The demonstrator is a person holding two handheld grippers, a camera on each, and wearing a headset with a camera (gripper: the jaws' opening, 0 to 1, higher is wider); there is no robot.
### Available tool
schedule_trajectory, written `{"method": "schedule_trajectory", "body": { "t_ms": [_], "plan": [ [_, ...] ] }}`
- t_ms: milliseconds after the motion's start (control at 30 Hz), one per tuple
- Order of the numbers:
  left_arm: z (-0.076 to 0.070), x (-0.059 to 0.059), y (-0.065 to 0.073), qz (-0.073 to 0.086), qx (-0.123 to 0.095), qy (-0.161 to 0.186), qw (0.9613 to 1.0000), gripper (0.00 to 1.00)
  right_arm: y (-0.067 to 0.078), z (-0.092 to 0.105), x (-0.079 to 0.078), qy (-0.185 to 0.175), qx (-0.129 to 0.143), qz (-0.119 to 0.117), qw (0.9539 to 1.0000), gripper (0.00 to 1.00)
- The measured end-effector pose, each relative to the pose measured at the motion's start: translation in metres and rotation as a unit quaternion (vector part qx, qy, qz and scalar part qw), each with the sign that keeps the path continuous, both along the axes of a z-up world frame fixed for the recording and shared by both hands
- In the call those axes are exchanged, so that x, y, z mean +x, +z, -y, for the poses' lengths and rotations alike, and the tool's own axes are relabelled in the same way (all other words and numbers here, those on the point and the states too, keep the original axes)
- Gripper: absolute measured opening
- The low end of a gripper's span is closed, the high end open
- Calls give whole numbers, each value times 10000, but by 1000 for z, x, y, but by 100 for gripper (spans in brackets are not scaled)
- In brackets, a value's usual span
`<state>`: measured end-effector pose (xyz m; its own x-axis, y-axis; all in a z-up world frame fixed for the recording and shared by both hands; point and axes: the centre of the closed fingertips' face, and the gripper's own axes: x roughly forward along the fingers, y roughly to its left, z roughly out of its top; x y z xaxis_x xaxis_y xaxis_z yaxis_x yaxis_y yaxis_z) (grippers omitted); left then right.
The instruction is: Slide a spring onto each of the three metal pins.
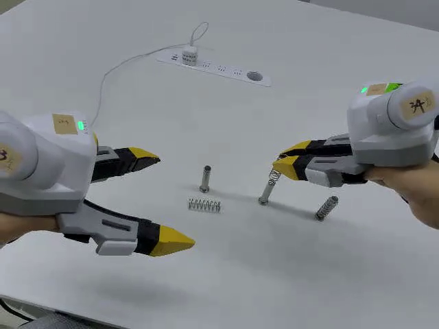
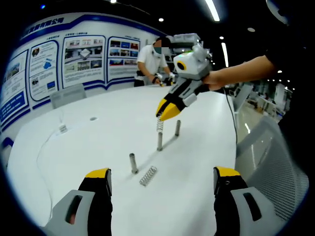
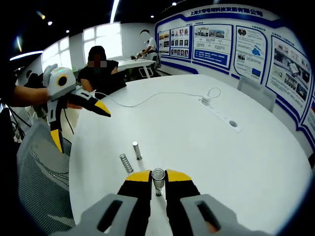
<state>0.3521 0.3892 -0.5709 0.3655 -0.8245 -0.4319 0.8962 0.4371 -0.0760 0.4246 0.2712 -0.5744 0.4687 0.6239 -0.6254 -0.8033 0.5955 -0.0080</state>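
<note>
Head view: the right gripper (image 1: 287, 164) has its jaws closed on a spring (image 1: 274, 177). The spring's lower coils sit over the top of a pin (image 1: 264, 195), which leans with its foot on the table (image 1: 274, 288). Nothing else steadies this pin, so any sideways pull may tip it over or lift it off the surface. Right of it, a third pin (image 1: 327, 208) lies with a spring apparently around it. The left gripper (image 1: 176, 200) is empty, jaws wide apart. It is near the upright bare pin (image 1: 206, 178) and the loose spring (image 1: 204, 204) lying just in front of that pin. A careless sweep here could topple the bare pin or send the loose spring rolling.

Left gripper view: the left gripper (image 2: 162, 173) shows its jaws parted, with the loose spring (image 2: 148, 175) and bare pin (image 2: 133, 163) just ahead. Beyond them the right gripper (image 2: 167, 110) bears down on the spring (image 2: 160, 124) over its pin (image 2: 160, 141), with the third pin (image 2: 177, 128) just behind. If the pin falls that way, it may strike the third pin.

Right gripper view: the right gripper (image 3: 158, 181) pinches the spring (image 3: 158, 173) between its tips. I judge that a hard squeeze could bind the coils against the shaft, so the spring jams rather than slides. Too quick a release could let it spring off. The bare pin (image 3: 137, 150) and loose spring (image 3: 126, 163) wait beyond, and the left gripper (image 3: 81, 125) hangs spread, well apart from them.
</note>
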Motion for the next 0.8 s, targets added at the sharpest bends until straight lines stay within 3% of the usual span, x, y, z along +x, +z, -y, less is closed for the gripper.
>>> {"method": "schedule_trajectory", "body": {
  "t_ms": [433, 800],
  "plan": [
    [-2, 2, -6, -79, -5, 127, 9999, 92, -17, -1, -1, 22, -138, -185, 9997, 10],
    [0, 4, -11, -81, 5, 237, 9997, 97, -32, -2, -2, 95, -327, -158, 9993, 11]
  ]
}}
